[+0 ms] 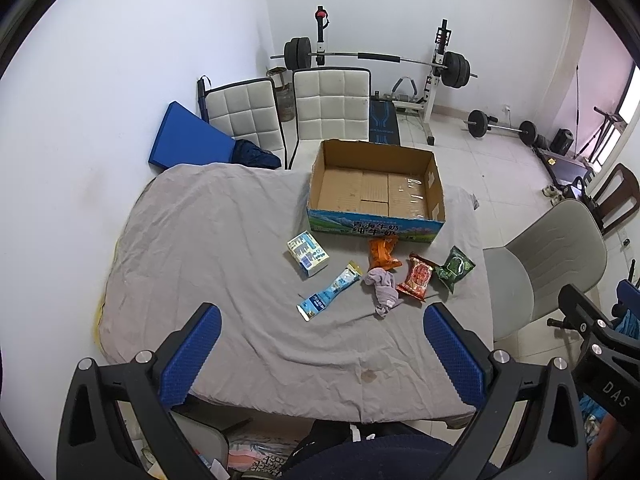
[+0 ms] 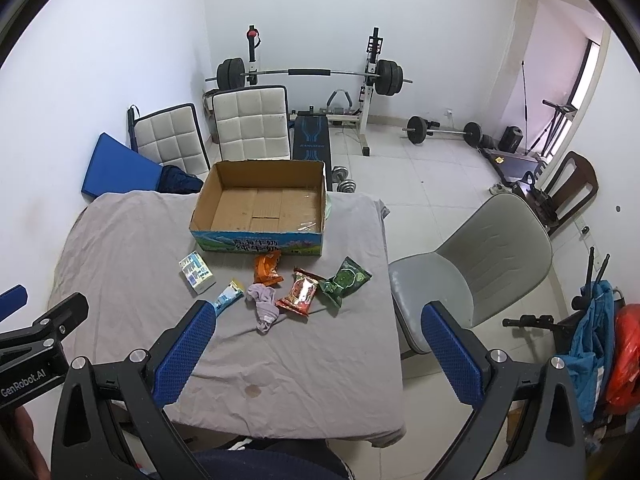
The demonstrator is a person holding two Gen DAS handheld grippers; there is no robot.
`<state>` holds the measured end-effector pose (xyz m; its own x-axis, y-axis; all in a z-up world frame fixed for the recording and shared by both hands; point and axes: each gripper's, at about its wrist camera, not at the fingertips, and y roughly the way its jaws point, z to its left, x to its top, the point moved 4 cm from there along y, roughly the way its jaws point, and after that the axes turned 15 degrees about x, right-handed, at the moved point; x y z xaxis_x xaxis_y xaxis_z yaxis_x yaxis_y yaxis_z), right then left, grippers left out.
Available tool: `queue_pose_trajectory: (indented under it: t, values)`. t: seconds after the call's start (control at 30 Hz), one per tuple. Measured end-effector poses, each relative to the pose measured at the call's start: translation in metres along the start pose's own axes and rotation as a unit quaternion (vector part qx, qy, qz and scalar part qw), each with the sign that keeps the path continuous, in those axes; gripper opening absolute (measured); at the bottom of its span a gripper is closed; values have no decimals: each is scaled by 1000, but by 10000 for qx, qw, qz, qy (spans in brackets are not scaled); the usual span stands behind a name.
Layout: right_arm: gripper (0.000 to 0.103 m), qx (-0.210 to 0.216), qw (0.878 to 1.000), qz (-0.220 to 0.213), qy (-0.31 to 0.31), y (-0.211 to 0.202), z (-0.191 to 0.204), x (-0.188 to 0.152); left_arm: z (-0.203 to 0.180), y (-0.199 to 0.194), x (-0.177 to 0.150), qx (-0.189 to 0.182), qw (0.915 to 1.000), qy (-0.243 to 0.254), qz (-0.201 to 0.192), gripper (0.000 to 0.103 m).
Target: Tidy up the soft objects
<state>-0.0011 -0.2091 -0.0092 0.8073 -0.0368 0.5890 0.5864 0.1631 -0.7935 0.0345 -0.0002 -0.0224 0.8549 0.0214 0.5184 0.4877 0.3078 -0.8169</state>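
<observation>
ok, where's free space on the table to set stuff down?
Free: the left half of the grey cloth, left of the tissue pack; the near strip before the purple rag; inside the cardboard box. Crowded: the snack cluster between the box front and the rag.

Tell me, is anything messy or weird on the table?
A brownish stain marks the grey cloth near its front edge. The sock lies crumpled among the snack packets, touching the orange packet. The box is empty.

Barbell rack (image 2: 308,76) against the far wall, workout bench (image 2: 310,146) under it. Two white padded chairs (image 2: 250,126) left of the bench, blue mat (image 2: 114,170) further left. Loose barbell (image 2: 442,130) on the floor right of the rack, grey chair (image 2: 472,264) nearer.
</observation>
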Motion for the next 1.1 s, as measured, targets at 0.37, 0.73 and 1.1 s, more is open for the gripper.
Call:
queue_pose_trajectory:
  t: [0.37,0.73,1.1]
  values:
    - [103,10,10000,-34,33,-1,0,5,4,1,4,-52,10000,-36,-32,103]
    - [103,29,9999,-82,72,2,-2,9,0,-2,7,-69,9999,17,-87,103]
    - [103,269,9950,849,443,111,-33,10,-1,62,41,155,9996,219,-41,103]
